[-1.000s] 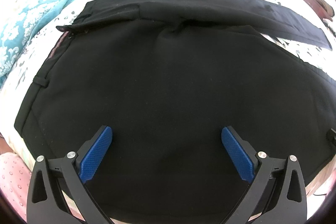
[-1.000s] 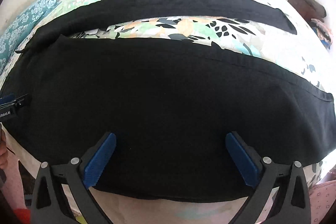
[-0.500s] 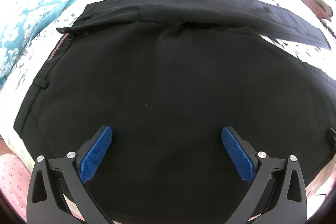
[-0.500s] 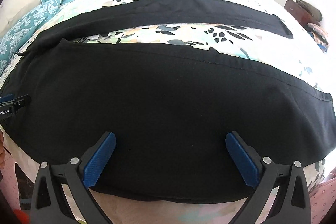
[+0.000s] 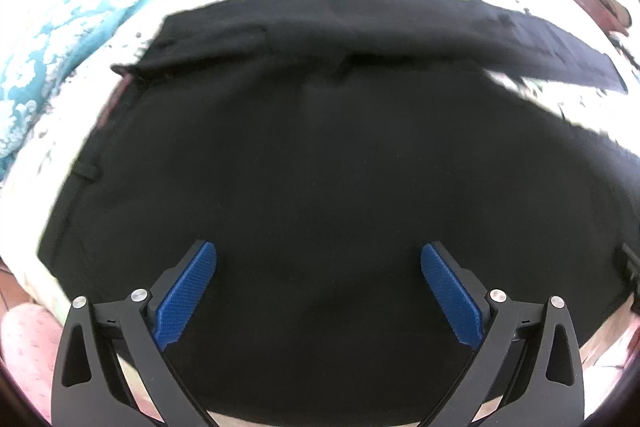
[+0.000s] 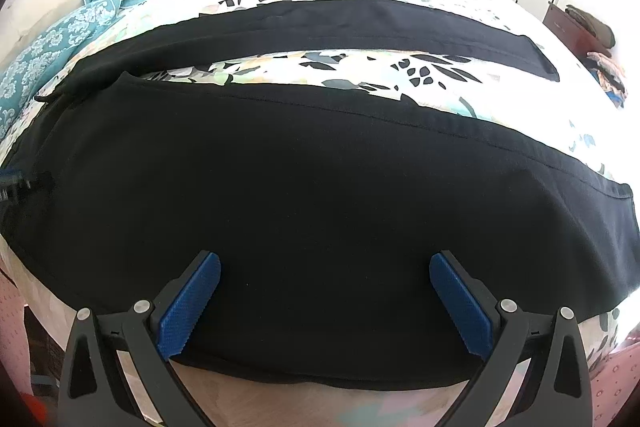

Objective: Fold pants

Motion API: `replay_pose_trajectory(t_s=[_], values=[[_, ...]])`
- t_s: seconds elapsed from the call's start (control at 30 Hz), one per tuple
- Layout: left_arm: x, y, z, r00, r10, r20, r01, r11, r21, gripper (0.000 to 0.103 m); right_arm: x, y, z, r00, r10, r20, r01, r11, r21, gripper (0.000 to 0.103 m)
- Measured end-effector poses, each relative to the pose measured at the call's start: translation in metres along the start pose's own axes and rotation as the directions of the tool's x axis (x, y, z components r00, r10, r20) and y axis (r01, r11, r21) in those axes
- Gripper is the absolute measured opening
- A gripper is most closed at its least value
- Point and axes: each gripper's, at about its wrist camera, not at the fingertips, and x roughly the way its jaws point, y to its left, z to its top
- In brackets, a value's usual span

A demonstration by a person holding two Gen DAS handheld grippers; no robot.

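On floral bedspread [image 6: 360, 67], black pants [image 6: 320, 187] spread flat

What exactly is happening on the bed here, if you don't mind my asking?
A person holds a claw in each hand over black fabric pants spread flat on a floral-print bedsheet. The left claw and the right claw are both open above the near leg, gripping nothing. The two legs lie apart, so no fold is made yet.
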Motion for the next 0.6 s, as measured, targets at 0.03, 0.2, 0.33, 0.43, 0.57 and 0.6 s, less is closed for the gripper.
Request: replay_pose_trajectory(t_s=[0.03,0.2,0.33,0.43,0.57,0.6], values=[[-0.006,0.006,0.011,0.999,-0.011,0.035,0.012,1.0,-0.014,0.102,0.0,0.0,-0.001,1.0,0.0,0.006,0.0,1.0,-0.001,0.103],[-0.005,0.049,0.076,0.995,0.009,0.103,0.002,0.994,-0.11,0.102,0.0,0.0,-0.001,1.0,0.003,0.013,-0.002,1.0,-0.008,0.103],[0.043,0.116,0.101,1.0,0.01,-0.017,-0.015,0.946,-0.325,0.102,0.0,0.0,-0.002,1.0,0.008,0.015,-0.008,1.0,-0.015,0.103],[0.072,0.154,0.086,0.995,-0.058,-0.075,0.017,0.884,-0.466,0.103,0.0,0.0,-0.003,1.0,0.007,0.021,-0.007,1.0,-0.014,0.103],[0.056,0.146,0.088,0.996,-0.036,-0.078,0.0,0.907,-0.421,0.102,0.001,0.001,-0.001,1.0,0.008,0.012,-0.008,1.0,-0.019,0.103],[0.05,0.142,0.088,0.997,-0.049,-0.058,0.02,0.908,-0.418,0.102,0.001,0.0,0.001,1.0,0.011,0.001,-0.011,1.0,-0.02,0.103]])
